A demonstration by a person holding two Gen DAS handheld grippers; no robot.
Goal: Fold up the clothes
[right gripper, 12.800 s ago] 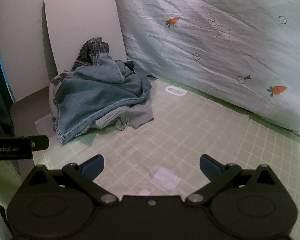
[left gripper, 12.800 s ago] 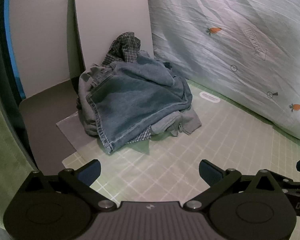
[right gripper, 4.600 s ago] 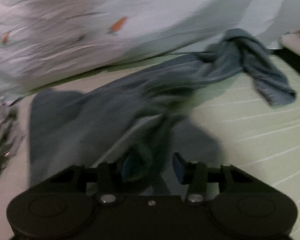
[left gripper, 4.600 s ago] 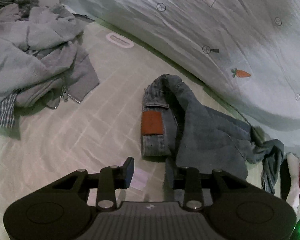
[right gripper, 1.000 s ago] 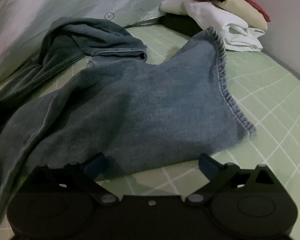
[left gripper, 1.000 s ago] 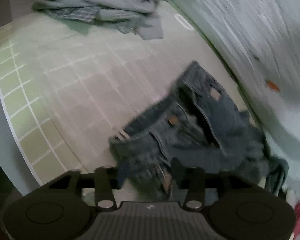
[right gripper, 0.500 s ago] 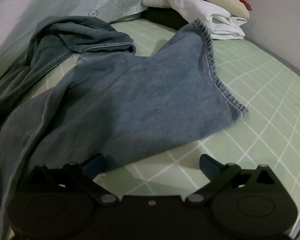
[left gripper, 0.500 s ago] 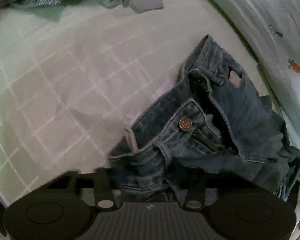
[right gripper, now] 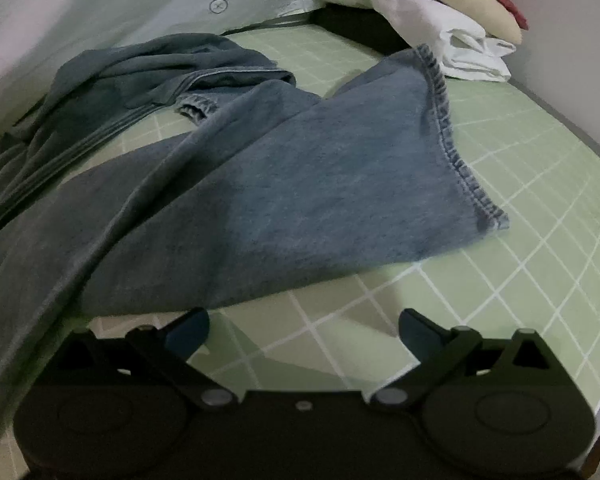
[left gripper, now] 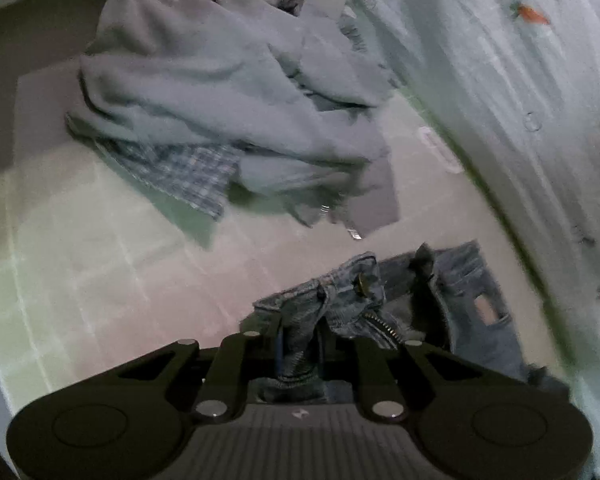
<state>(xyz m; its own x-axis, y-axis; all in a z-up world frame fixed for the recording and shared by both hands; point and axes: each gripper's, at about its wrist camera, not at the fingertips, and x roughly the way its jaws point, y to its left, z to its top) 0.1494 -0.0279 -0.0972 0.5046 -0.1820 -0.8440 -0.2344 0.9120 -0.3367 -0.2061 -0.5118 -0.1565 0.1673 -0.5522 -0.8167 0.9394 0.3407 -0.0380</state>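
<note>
Blue jeans [left gripper: 452, 300] lie on the green grid mat [left gripper: 80, 264]. In the left wrist view their waistband, with its brass button and open zip, bunches up between my left gripper's [left gripper: 300, 340] fingers; the jaws are closing and the pads press on the denim. In the right wrist view a jeans leg [right gripper: 300, 200] spreads flat across the mat, hem toward the right. My right gripper [right gripper: 304, 326] hovers just in front of that leg's near edge, jaws wide open with nothing between them.
A heap of unfolded clothes [left gripper: 220, 92], grey cloth over a checked shirt, lies at the back left. A carrot-print sheet [left gripper: 520, 60] hangs along the right. Folded white, beige and red items [right gripper: 428, 8] are stacked at the mat's far corner. The mat edge [right gripper: 572, 128] runs close on the right.
My left gripper closed on the jeans' waistband and carried it toward the clothes heap, which now fills the view. The right gripper stayed open near the leg, which shifted slightly.
</note>
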